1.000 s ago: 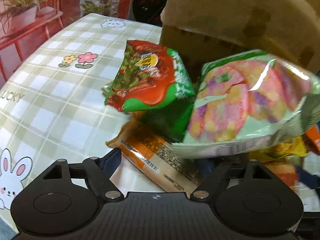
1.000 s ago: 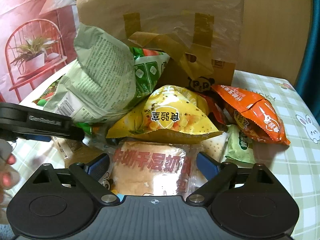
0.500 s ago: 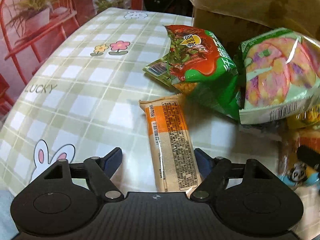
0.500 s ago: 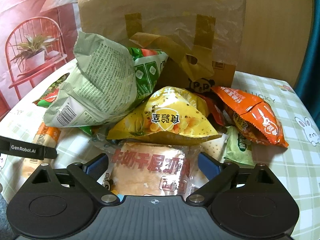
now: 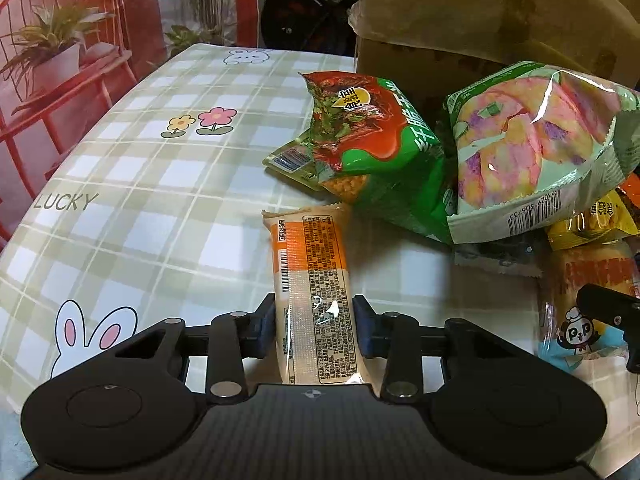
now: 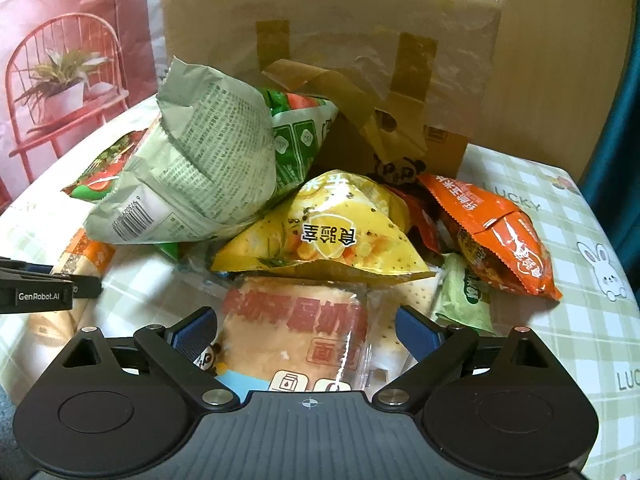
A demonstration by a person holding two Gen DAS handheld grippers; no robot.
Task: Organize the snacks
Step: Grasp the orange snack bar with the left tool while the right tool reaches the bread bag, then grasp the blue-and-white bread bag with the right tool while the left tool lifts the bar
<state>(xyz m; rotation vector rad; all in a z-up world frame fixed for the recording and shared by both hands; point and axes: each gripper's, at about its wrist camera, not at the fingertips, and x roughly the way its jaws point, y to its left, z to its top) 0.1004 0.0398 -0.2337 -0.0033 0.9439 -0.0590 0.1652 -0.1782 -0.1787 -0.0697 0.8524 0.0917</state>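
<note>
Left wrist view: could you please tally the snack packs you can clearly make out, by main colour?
Orange: 1, the orange bar in the left gripper.
Red-and-green: 1, the red-and-green bag.
Pale green: 1, the pale green bag.
Yellow: 1, the yellow bag.
Clear: 1, the bread pack.
Total: 5; others are mostly hidden.

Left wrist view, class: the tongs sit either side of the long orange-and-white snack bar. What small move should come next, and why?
Probably lift the snack bar slightly and draw it back from the pile. The left tongs have their pads against both of its sides, it lies flat on the checked tablecloth, and its far end nearly touches the green-and-red chip bag.
</note>
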